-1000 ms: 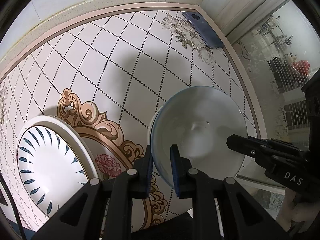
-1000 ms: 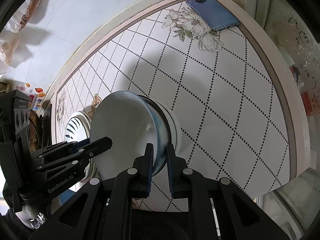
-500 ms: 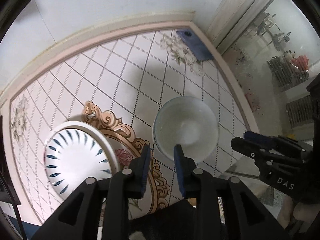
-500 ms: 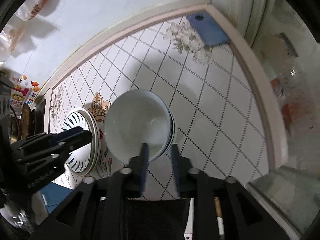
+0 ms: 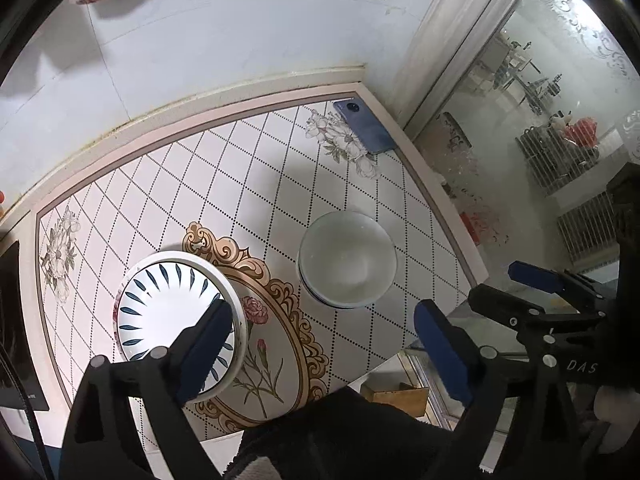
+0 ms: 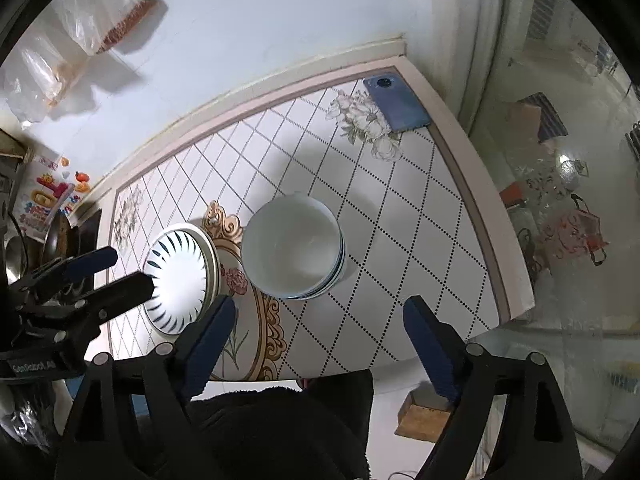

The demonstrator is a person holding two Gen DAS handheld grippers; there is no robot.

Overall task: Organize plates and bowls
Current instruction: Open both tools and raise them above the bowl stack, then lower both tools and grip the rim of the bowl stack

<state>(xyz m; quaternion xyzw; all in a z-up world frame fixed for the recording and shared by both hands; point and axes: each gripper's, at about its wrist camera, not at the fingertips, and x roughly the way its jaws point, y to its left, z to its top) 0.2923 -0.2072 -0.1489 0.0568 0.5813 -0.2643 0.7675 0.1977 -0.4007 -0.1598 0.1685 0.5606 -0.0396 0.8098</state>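
A white bowl (image 5: 348,260) (image 6: 294,246) rests nested on a stack of blue-rimmed bowls on the patterned table. To its left sits a stack of plates (image 5: 176,312) (image 6: 180,280), the top one white with blue leaf strokes. My left gripper (image 5: 323,310) (image 6: 130,268) hangs well above the table, its jaws opening wide with nothing between them. My right gripper (image 6: 319,305) (image 5: 496,282) is at a similar height, its jaws also opening and empty. Neither gripper touches the bowl.
A blue phone (image 5: 364,128) (image 6: 398,104) lies at the table's far right corner by the wall. The table edge (image 6: 500,280) drops off on the right beside a glass door. A wooden box (image 6: 424,416) sits on the floor below. Plastic bags (image 6: 100,20) hang on the wall.
Both grippers were shut on the bowl's rim, left and right. They have let go, opened wide and risen away from the table. The bowl stays on the stack.
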